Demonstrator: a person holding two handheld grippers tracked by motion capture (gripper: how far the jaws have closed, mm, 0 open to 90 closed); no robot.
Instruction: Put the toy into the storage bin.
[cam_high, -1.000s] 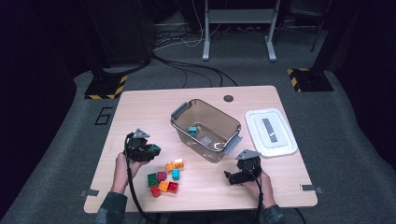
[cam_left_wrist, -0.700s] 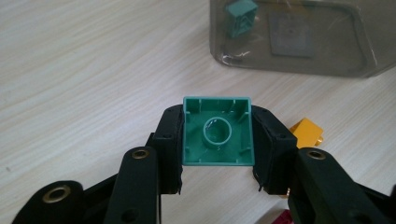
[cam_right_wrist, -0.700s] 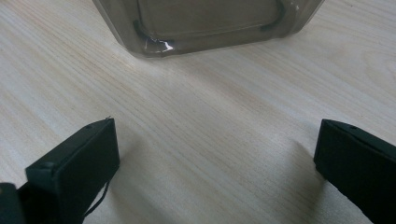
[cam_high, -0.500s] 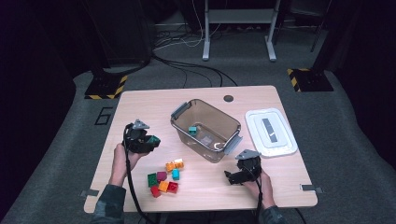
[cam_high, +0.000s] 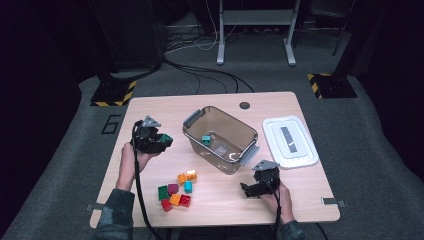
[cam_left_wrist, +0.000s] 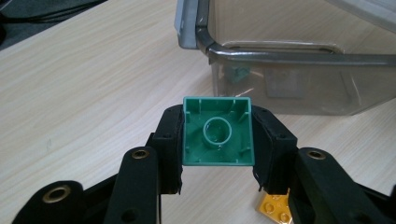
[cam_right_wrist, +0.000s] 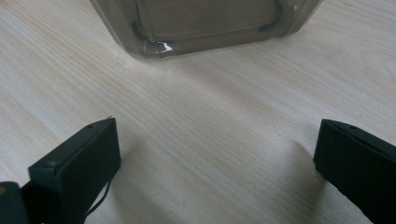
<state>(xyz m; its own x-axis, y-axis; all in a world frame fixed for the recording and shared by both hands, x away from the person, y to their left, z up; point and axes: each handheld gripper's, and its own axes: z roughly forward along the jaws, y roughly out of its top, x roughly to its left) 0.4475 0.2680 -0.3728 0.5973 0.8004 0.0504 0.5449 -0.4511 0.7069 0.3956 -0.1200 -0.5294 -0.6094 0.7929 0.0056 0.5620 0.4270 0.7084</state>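
- While one teal brick (cam_high: 205, 139) already lies on the floor of the clear bin (cam_high: 192, 134), most of the sorting looks undone, so I'd put the job at an early stage.
- Left tool (cam_left_wrist: 217, 140) is pinching a green brick (cam_left_wrist: 217, 132) by two opposite sides, hollow underside toward the camera; it hangs above the counter (cam_high: 150, 105), left of the bin and near its grey handle, not yet over the rim.
- Right tool (cam_right_wrist: 215, 154) has its jaws spread wide with nothing between them, low over bare counter just in front of the bin's near corner.
- Loose pile (cam_high: 176, 192) of bricks sits on the counter between the two hands: orange, yellow, teal, green, maroon and red ones, about seven as far as I can tell.
- White lid (cam_high: 290, 142) lies flat to the right of the bin, apart from it.
- Left to do, by my reading: drop the green brick in, clear the pile, perhaps fit the lid.
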